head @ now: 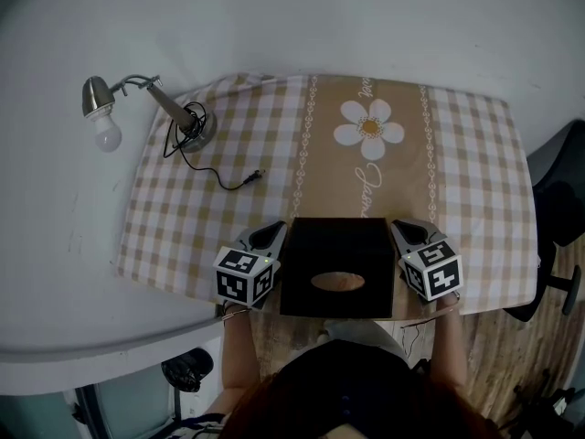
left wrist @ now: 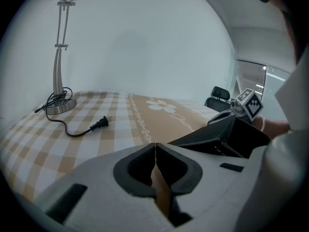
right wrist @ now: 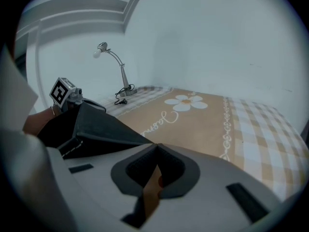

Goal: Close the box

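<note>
Black box (head: 336,254) sits between the two grippers, just beside each. From the gripper views its lid looks raised at a slant, so I'd say the closing is yet to be done. Left gripper (left wrist: 155,148) pressed together, empty; right gripper (right wrist: 155,150) likewise. Desk lamp (head: 174,117) well ahead of the left.

Head view looks steeply down; low gripper views share the black box (head: 336,245).

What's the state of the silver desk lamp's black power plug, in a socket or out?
Out. The black power plug lies loose on the checked tablecloth, its cord trailing from the silver desk lamp.
</note>
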Action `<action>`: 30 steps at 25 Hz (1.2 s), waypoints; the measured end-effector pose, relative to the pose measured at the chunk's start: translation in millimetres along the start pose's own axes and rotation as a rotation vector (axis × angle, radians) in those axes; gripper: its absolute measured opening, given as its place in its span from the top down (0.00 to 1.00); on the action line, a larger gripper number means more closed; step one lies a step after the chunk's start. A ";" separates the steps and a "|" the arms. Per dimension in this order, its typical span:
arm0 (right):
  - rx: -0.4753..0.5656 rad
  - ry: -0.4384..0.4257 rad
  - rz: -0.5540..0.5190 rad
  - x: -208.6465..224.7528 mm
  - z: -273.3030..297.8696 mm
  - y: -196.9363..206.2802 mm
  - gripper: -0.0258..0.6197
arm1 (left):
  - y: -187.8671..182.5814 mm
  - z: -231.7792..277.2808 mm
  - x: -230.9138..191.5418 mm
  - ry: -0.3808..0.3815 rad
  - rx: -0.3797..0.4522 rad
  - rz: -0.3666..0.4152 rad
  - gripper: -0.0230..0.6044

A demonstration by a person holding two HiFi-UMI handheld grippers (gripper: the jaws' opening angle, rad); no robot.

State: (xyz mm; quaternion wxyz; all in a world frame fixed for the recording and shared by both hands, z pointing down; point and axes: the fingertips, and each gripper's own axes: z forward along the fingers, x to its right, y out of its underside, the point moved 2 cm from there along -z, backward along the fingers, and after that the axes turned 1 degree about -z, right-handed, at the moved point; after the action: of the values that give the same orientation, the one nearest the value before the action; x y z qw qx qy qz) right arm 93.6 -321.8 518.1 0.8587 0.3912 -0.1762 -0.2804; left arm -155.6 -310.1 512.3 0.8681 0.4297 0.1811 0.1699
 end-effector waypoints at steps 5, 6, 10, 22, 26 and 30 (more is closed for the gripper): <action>-0.045 -0.038 -0.020 -2.9 3.2 3.4 0.93 | 5.5 5.0 1.9 0.020 -0.033 -0.001 0.92; -0.053 -0.042 -0.023 -3.0 3.6 4.1 0.93 | 5.9 5.3 1.9 0.021 -0.036 -0.002 0.92; -0.089 -0.065 -0.047 -5.3 5.8 6.8 0.93 | 6.7 6.4 1.7 0.034 -0.053 -0.007 0.92; -0.099 -0.082 -0.072 -12.8 5.6 3.4 0.93 | 10.6 6.9 3.9 0.077 -0.103 0.005 0.92; -0.088 -0.080 -0.069 -12.6 4.1 1.8 0.93 | 9.2 7.7 7.0 0.087 -0.095 0.011 0.92; -0.060 -0.069 -0.060 -8.4 1.6 -2.7 0.93 | 3.9 8.3 8.8 0.085 -0.076 0.016 0.92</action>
State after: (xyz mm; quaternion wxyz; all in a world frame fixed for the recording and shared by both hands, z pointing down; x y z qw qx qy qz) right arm 85.3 -319.0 516.3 0.8547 0.3603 -0.1853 -0.3244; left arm -144.6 -309.6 518.6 0.8739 0.3904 0.2079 0.2016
